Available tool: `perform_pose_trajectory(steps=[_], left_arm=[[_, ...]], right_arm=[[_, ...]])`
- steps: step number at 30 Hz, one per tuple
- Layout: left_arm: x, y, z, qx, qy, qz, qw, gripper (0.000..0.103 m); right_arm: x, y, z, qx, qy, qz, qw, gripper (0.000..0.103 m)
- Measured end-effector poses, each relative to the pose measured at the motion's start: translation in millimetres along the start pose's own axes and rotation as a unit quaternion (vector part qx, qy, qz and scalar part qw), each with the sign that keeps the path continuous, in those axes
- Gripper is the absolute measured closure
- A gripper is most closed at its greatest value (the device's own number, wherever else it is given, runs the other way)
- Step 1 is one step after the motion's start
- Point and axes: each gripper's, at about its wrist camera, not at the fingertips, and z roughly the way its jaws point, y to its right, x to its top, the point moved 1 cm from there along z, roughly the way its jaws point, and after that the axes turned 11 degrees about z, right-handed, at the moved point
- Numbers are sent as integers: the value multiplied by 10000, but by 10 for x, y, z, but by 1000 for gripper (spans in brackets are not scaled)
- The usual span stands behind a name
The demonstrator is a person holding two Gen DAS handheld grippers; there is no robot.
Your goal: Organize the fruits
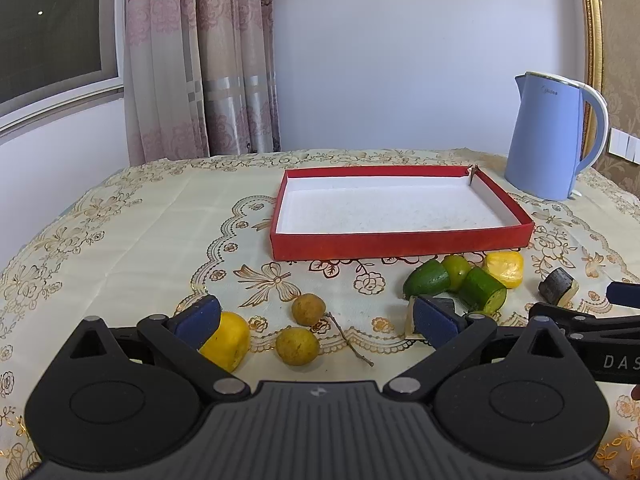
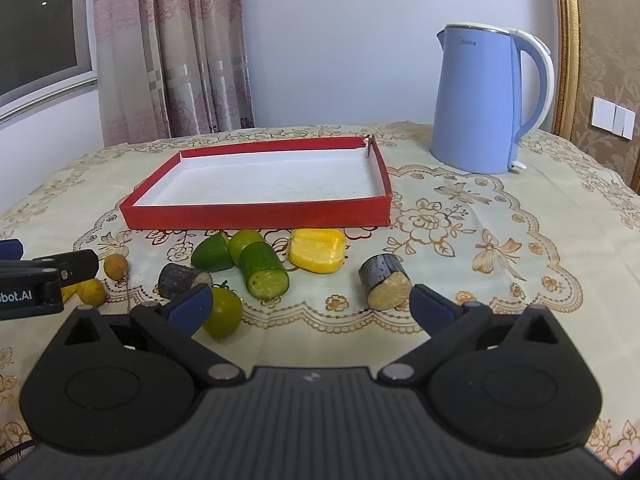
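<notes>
An empty red tray [image 1: 400, 242] [image 2: 256, 216] with a white inside lies mid-table. In front of it lie two cucumber pieces [image 1: 484, 290] [image 2: 264, 272], a green round fruit [image 2: 245, 240], a yellow block [image 1: 505, 268] [image 2: 318, 255] and dark sugarcane chunks [image 2: 386, 287] [image 2: 180, 280]. My left gripper [image 1: 316, 320] is open over two brown longans [image 1: 308, 309] [image 1: 298, 346], a yellow piece [image 1: 228, 340] by its left finger. My right gripper [image 2: 310, 304] is open and empty, a green tomato [image 2: 224, 312] by its left finger.
A blue electric kettle [image 1: 550, 140] [image 2: 484, 100] stands at the back right of the table. A thin twig [image 1: 348, 338] lies by the longans. The cloth [image 2: 460, 220] is cream with gold flowers. Curtains and a window are behind on the left.
</notes>
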Motion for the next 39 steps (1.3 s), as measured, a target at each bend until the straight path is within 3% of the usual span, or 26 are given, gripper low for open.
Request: perform_pose_trajectory(steps=[8,39], left_arm=[[-10,16,34,-1,-55,30,10000,0],[-33,-2,94,-2,-91,15,10000,0]], right_arm=[[-23,-7,-39,170,23,-79,9998,0],[-23,-21,-71,180,149,-312,9992,0]])
